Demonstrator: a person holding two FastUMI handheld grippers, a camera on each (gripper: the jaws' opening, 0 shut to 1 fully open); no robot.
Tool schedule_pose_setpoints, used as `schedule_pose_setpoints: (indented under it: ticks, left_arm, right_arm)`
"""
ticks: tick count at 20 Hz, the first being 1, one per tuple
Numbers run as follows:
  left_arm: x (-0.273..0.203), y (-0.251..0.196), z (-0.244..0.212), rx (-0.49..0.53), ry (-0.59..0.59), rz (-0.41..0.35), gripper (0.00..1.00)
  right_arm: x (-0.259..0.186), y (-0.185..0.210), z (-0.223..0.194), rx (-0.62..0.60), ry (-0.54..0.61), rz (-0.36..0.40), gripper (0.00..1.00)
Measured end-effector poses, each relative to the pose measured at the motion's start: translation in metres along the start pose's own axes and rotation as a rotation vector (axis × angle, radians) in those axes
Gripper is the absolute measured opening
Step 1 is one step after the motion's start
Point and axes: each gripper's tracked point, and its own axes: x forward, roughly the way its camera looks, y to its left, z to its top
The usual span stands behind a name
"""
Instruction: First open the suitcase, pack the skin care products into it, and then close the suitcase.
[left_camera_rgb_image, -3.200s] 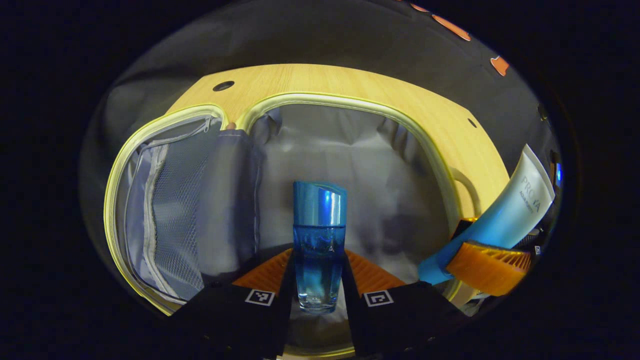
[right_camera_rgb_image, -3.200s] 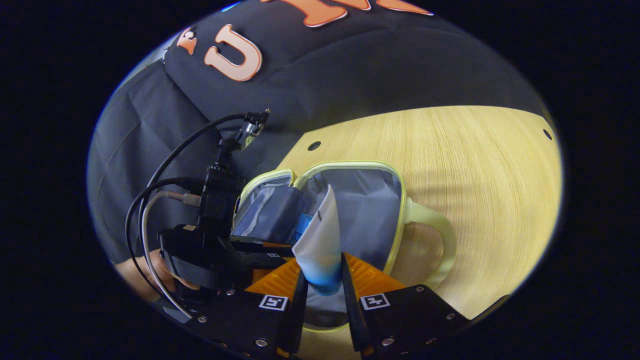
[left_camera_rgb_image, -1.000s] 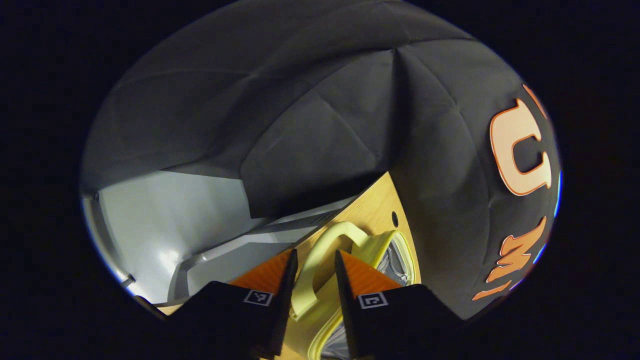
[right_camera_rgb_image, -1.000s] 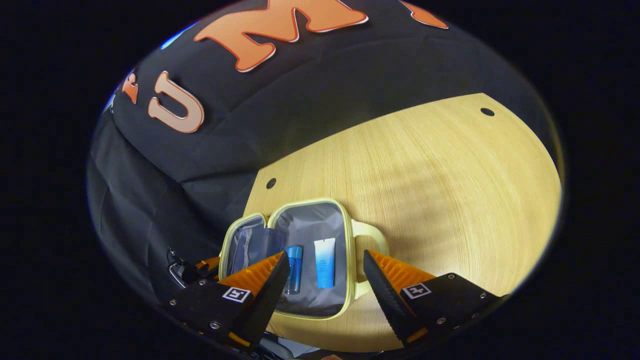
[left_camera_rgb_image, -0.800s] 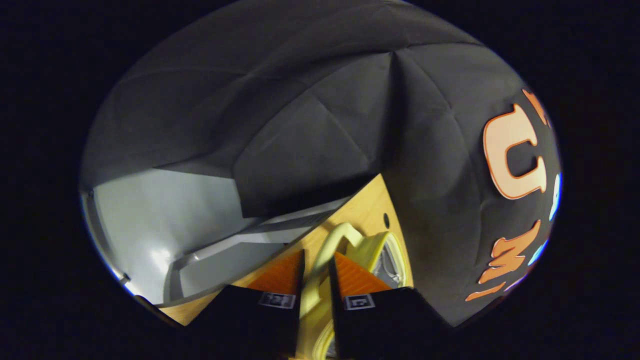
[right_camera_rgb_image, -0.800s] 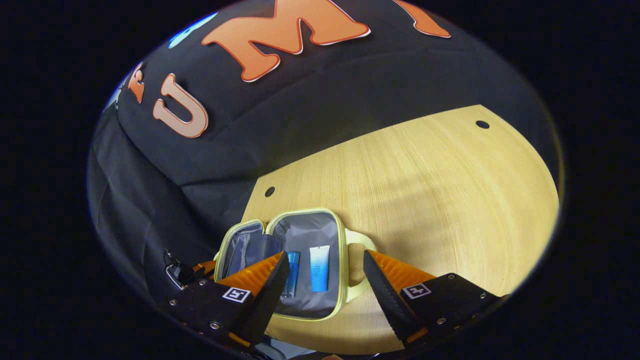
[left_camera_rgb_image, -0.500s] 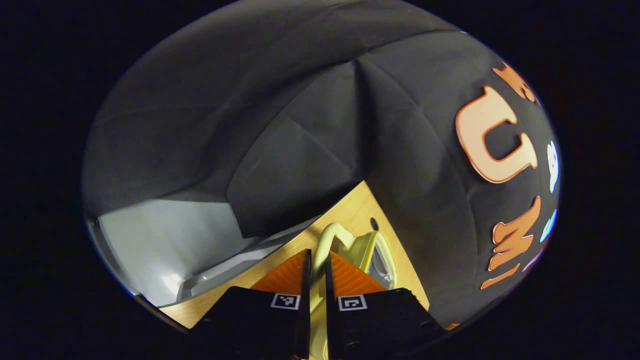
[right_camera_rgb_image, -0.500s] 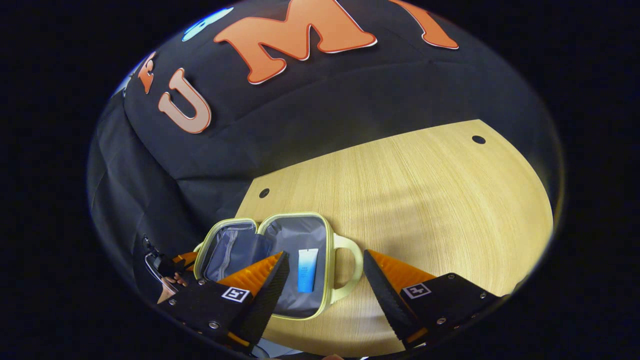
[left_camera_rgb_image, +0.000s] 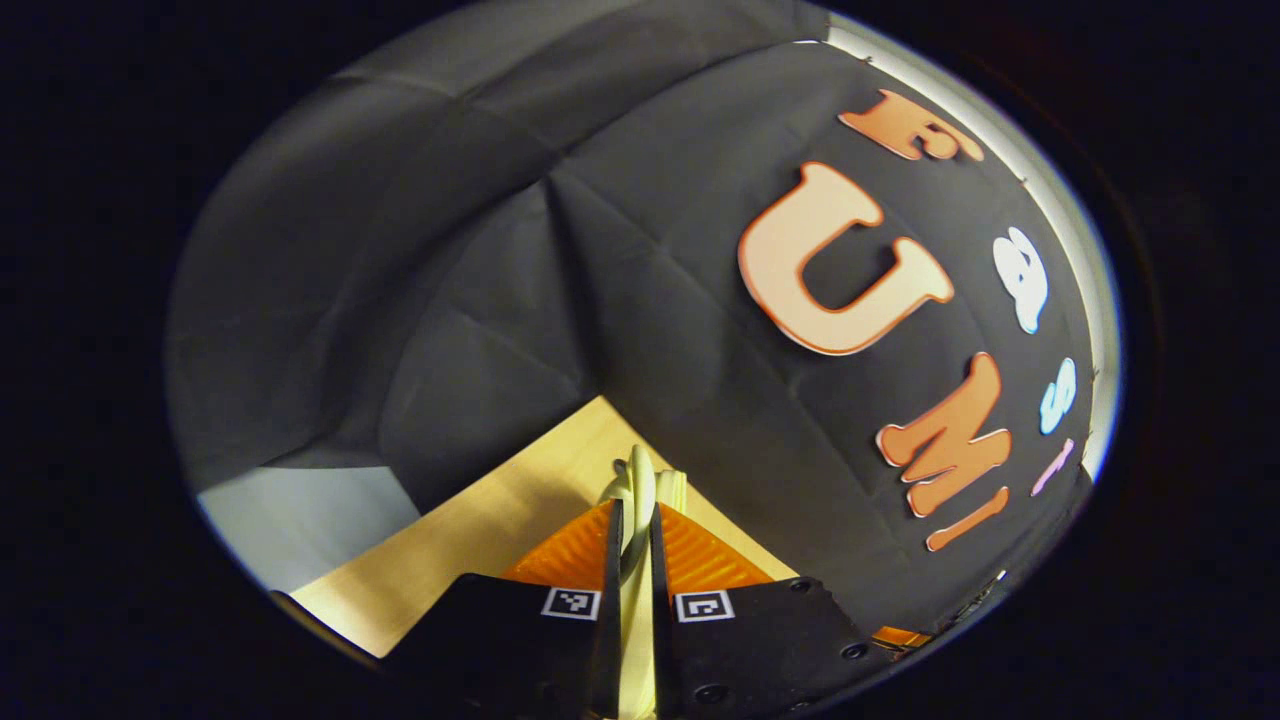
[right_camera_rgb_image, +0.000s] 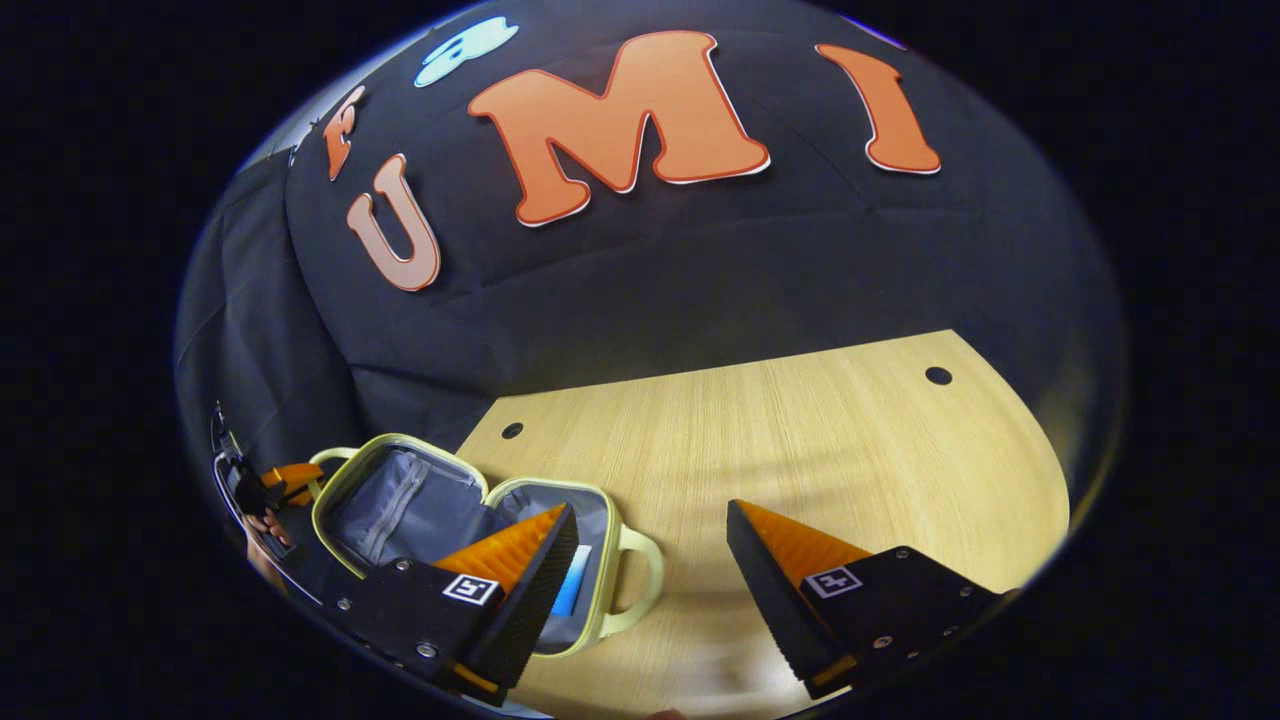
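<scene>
In the right gripper view the small pale-yellow suitcase (right_camera_rgb_image: 352, 470) lies on the wooden table at lower left. Its lid (right_camera_rgb_image: 400, 505) with grey mesh lining is lifted partway over the base. A white-and-blue tube (right_camera_rgb_image: 573, 592) lies in the base; the rest of the inside is hidden behind my finger. My left gripper (right_camera_rgb_image: 283, 478) holds the lid's handle (right_camera_rgb_image: 322, 458) at the far left. In the left gripper view that gripper (left_camera_rgb_image: 632, 522) is shut on the yellow handle (left_camera_rgb_image: 640, 478), seen edge-on. My right gripper (right_camera_rgb_image: 650, 515) hangs open above the table, holding nothing.
The base's own handle (right_camera_rgb_image: 642, 580) sticks out toward the middle of the table (right_camera_rgb_image: 800, 440). Two small holes (right_camera_rgb_image: 938, 375) mark the tabletop near its far edge. Black cloth wall rises right behind the table. A hand shows at the left gripper.
My left gripper closed on the lid's handle and swung the lid up from lying flat. My right gripper stayed open and drew back, so the suitcase slid to its lower left.
</scene>
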Motion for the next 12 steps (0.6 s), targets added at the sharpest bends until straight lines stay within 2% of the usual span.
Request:
schedule_pose_setpoints:
  ticks: [4,9,12]
  left_arm:
    - [-0.004,-0.069,-0.016,0.066,-0.006,-0.055,0.11]
    - [-0.015,-0.134,-0.045,0.139,0.011,-0.104,0.13]
    - [-0.016,-0.174,-0.07,0.146,0.024,-0.145,0.13]
  right_arm:
    - [-0.008,-0.018,0.011,-0.047,-0.038,0.012,0.95]
    - [-0.018,-0.039,0.021,-0.084,-0.073,0.04,0.95]
    - [-0.019,-0.046,0.022,-0.086,-0.078,0.058,0.95]
